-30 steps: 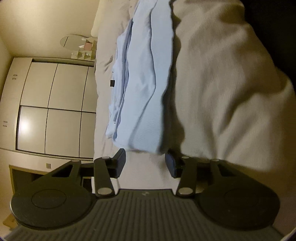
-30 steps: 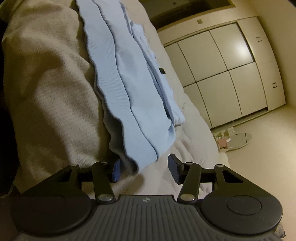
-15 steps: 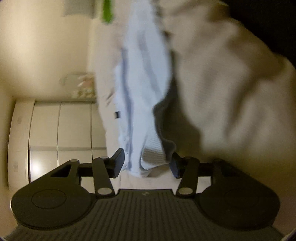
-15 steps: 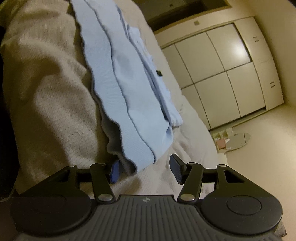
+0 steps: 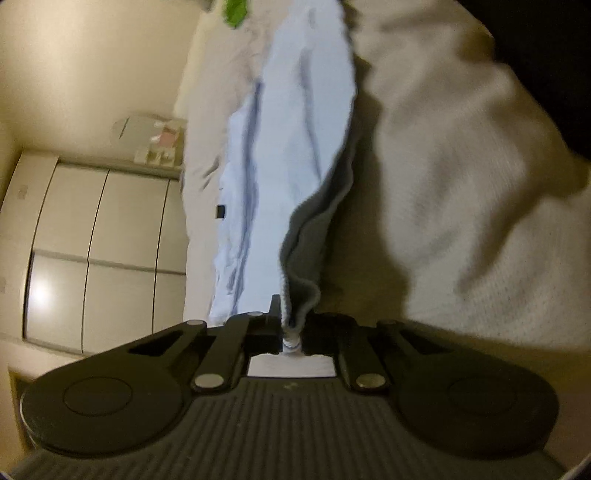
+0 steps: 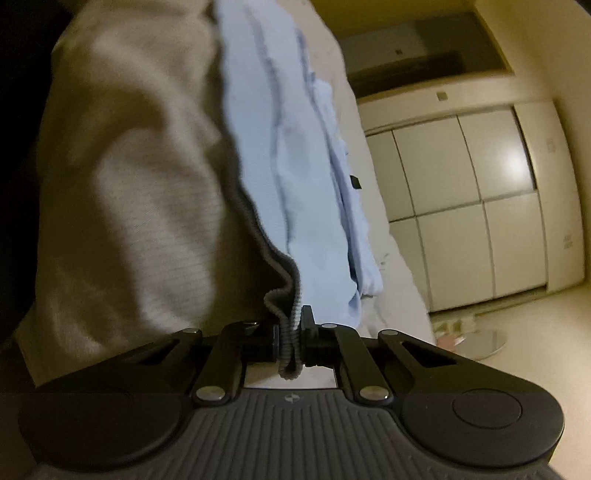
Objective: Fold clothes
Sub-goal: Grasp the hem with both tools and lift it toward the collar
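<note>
Light-blue ribbed knit garment [image 5: 291, 155] lies as a long narrow strip up the middle of both views, already folded lengthwise on the beige textured bedcover [image 5: 443, 192]. You hold it at both ends: your left gripper [image 5: 291, 334] has just been closing and now pinches one ribbed end between its pads, and your right gripper [image 6: 291, 347] has just been closing too and clamps the bunched ribbed hem at the other end. So the narrowing folds look done, I judge, and what is left is bringing one end over to the other and smoothing the stack.

A raised fold of the bedcover sits right beside the strip and could catch the cloth as you lift. White panelled cabinet doors [image 6: 472, 192] fill the right of the right wrist view, with a round mirror [image 6: 480, 341] on the floor at lower right. A green scrap [image 5: 236, 11] shows at the upper edge of the left wrist view, well apart from your grip.
</note>
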